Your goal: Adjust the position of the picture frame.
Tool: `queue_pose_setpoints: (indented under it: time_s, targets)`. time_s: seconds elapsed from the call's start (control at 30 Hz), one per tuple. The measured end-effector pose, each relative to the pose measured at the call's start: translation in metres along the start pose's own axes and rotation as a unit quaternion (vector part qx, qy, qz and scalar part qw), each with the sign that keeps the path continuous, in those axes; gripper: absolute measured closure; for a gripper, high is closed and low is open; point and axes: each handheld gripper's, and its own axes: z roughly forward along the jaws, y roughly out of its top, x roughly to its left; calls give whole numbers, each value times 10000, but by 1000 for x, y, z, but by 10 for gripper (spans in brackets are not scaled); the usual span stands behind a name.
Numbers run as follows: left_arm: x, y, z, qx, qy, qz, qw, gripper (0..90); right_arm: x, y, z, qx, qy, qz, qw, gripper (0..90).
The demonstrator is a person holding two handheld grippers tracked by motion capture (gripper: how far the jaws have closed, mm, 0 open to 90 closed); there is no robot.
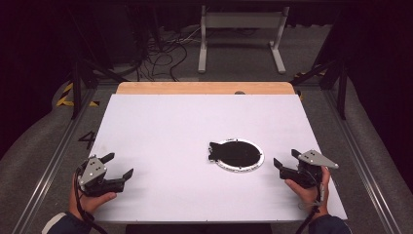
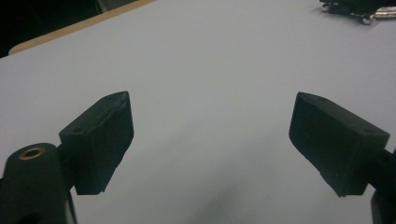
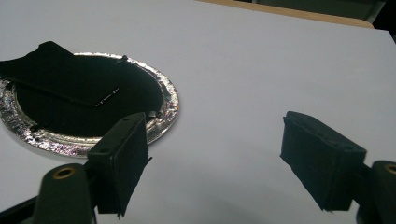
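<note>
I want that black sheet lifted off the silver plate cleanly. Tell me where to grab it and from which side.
Take the black sheet by its corner that juts past the plate's rim on the side away from the right gripper. That corner overhangs the rim, so jaws could probably close above and below it. The open left gripper faces that side.

I am looking along my right tongs [image 3: 215,154], and their two black jaws are rising from the bottom edge, standing wide apart with nothing between them but the bare white desk [image 3: 261,60]. To the left, just beyond the left jaw, a round silver foil dish [image 3: 169,100] is lying flat on the desk, its crinkled rim catching the light and its inside looking black. A flat black sheet [image 3: 56,74] is resting across it, sticking out past the rim at the far left. A wooden edge [image 3: 289,11] is running along the desk's far side.
</note>
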Motion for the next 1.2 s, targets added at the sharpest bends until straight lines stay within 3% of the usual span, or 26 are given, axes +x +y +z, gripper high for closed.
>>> queue_pose_setpoints:
  time_s: [0.1,0.2,0.3,0.47,0.53,0.6,0.63,0.77,1.0,1.2]
  targets:
    - [-2,-1,2,58,-1,35,10000,165,0,-1,1,77,37,-16,10000,323]
    - [-5,-1,3,106,-155,71,9998,185,0,-1,3,142,46,-38,9999,396]
    - [-8,-1,5,141,-320,136,9993,274,1,0,5,259,45,-48,9996,512]
    - [-6,6,7,59,-562,210,9982,596,4,3,9,321,149,-98,9993,728]
    - [-5,13,12,154,-602,275,9977,715,6,4,12,388,220,-97,9990,808]
    - [-4,20,19,188,-709,275,9969,852,9,5,14,400,124,-92,9991,900]
    - [-4,22,22,204,-752,290,9965,897,9,6,14,383,137,-88,9991,900]
    - [-9,34,44,394,-894,472,9941,900,11,12,24,580,65,-70,9983,900]
    - [-18,50,79,471,-1215,388,9907,899,9,15,47,827,117,83,9965,900]
    - [-28,59,105,631,-1387,469,9872,900,15,19,63,1073,195,-57,9940,900]
